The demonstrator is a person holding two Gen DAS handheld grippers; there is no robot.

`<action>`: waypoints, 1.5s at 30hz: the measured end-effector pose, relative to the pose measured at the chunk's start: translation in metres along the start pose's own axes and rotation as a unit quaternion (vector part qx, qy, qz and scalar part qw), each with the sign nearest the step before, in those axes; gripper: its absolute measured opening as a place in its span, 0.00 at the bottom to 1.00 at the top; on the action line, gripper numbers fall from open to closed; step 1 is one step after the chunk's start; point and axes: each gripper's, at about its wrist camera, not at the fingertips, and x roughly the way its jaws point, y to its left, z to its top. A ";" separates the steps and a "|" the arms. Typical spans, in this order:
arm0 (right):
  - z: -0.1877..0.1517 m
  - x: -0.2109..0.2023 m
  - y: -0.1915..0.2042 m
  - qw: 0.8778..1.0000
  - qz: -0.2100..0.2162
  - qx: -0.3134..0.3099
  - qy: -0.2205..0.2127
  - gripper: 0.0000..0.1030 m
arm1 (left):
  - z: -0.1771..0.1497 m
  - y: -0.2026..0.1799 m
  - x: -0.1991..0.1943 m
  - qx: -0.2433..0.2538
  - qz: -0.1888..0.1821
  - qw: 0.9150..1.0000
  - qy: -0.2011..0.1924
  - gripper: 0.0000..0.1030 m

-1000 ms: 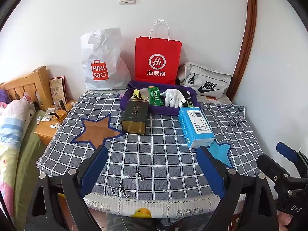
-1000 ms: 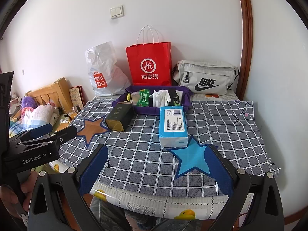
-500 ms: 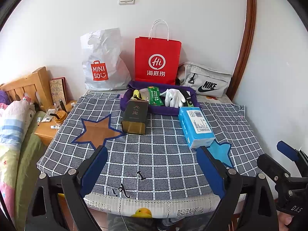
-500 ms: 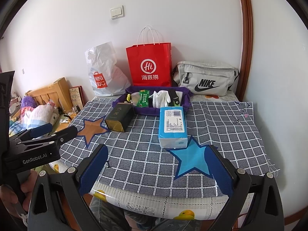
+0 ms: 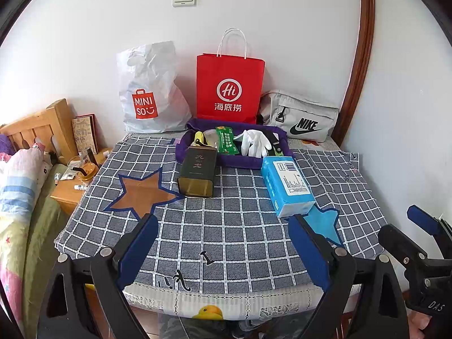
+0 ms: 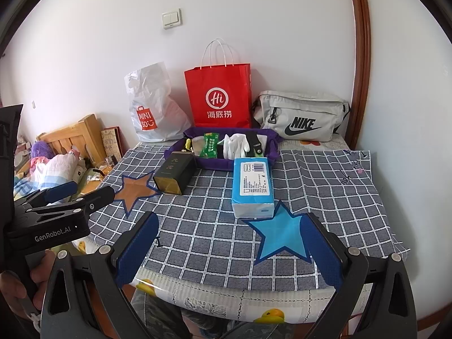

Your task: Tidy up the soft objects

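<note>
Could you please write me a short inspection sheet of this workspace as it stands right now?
Surface: checked tablecloth with a brown star and a blue star.
Job's things: blue tissue pack lying flat, its near end touching the blue star; white gloves in the purple tray.
Clutter: dark tin lying against the tray's front; green packet in the tray.
Grippers: left tongs and right tongs both open, empty, at the near table edge.
Cables: nothing seen.
Surroundings: red paper bag, white plastic bag, grey waist bag along the wall.
</note>
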 end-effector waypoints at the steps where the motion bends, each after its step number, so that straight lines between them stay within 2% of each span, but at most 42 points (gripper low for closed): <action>1: 0.000 0.000 0.000 1.000 0.000 0.000 0.000 0.96 | 0.000 0.000 0.000 0.000 0.000 1.000 0.000 0.91; 45: 0.000 -0.004 0.000 1.000 0.001 -0.003 -0.006 0.96 | 0.000 0.006 -0.001 0.001 0.000 1.000 -0.001 0.91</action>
